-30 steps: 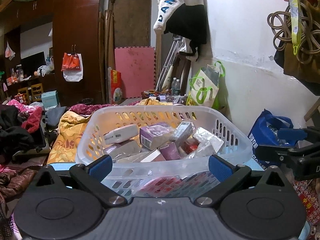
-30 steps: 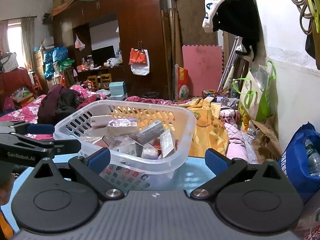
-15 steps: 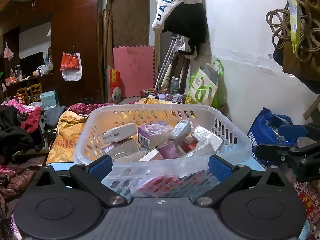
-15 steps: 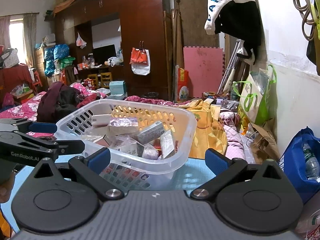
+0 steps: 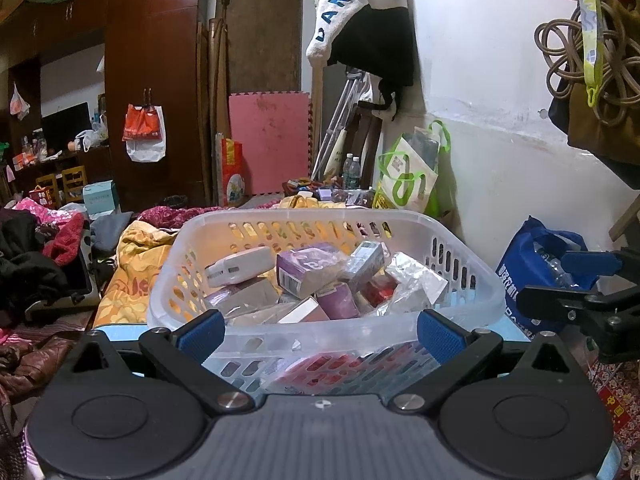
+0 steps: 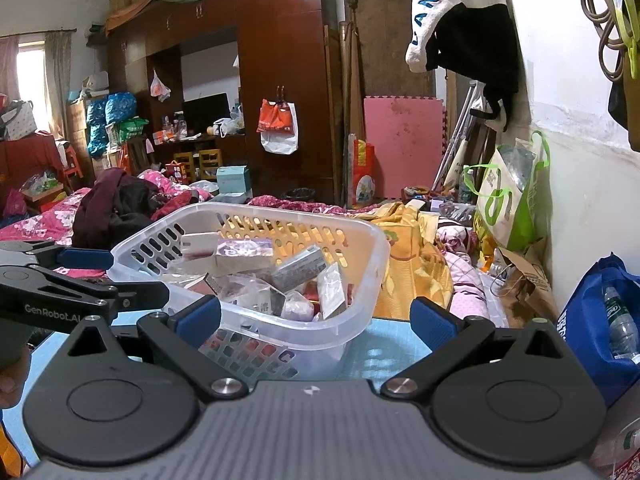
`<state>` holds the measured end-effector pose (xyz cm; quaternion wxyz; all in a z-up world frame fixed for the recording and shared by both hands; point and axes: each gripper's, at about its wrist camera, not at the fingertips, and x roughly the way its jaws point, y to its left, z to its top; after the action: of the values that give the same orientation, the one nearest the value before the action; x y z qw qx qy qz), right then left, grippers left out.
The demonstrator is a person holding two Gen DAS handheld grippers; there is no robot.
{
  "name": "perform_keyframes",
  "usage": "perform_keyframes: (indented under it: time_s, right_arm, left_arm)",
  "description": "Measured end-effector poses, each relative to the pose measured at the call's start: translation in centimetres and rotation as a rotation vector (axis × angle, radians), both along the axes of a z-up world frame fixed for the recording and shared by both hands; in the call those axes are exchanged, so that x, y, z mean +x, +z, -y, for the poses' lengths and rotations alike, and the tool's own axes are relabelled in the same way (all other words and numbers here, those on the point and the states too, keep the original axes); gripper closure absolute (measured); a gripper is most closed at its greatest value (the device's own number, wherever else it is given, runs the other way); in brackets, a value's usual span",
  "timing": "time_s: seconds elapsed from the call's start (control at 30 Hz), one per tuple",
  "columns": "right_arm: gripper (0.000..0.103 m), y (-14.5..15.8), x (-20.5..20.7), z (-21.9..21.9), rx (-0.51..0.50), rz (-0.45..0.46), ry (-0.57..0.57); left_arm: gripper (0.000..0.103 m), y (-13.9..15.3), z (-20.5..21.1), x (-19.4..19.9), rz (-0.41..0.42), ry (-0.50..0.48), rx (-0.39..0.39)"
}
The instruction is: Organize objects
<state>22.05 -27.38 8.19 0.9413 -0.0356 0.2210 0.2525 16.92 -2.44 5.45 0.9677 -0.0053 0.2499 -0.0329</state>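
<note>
We are holding the left gripper (image 5: 320,338) and right gripper (image 6: 316,322) with jaws spread apart, empty, barely drifting since a second ago. Ahead, the white slotted basket (image 5: 460,280) is sitting on the blue table (image 6: 392,344), piled with small boxes (image 5: 308,268); nothing has shifted inside.

Basket (image 5: 460,240): translucent white plastic, smooth, slotted walls. Inside it: small cardboard boxes (image 5: 308,270), some w/ glossy film wrap, plus crinkly clear plastic packets (image 5: 412,280). Under basket: pale blue tabletop (image 6: 392,348), smooth, slight sheen. Behind basket: yellow printed cloth (image 6: 412,272), soft, creased; dark wood wardrobe (image 5: 156,80), glossy varnish; pink foam mat (image 5: 268,140), matt, scuffed. Right of basket: white plaster wall (image 5: 500,140), matt, rough. Left gripper (image 5: 320,338) & right gripper (image 6: 316,318): matt black plastic, blue textured pads (image 5: 438,336), shiny metal screws (image 5: 230,400).
</note>
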Motion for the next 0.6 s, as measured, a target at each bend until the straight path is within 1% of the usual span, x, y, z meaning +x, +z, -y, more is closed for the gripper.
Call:
perform_keyframes:
  time_s: [0.6]
  right_arm:
    - [0.000,-0.29,-0.16,-0.14,0.004,0.001,0.004]
  left_arm:
    - [0.000,0.02,0.01,-0.14,0.003,0.005,0.000]
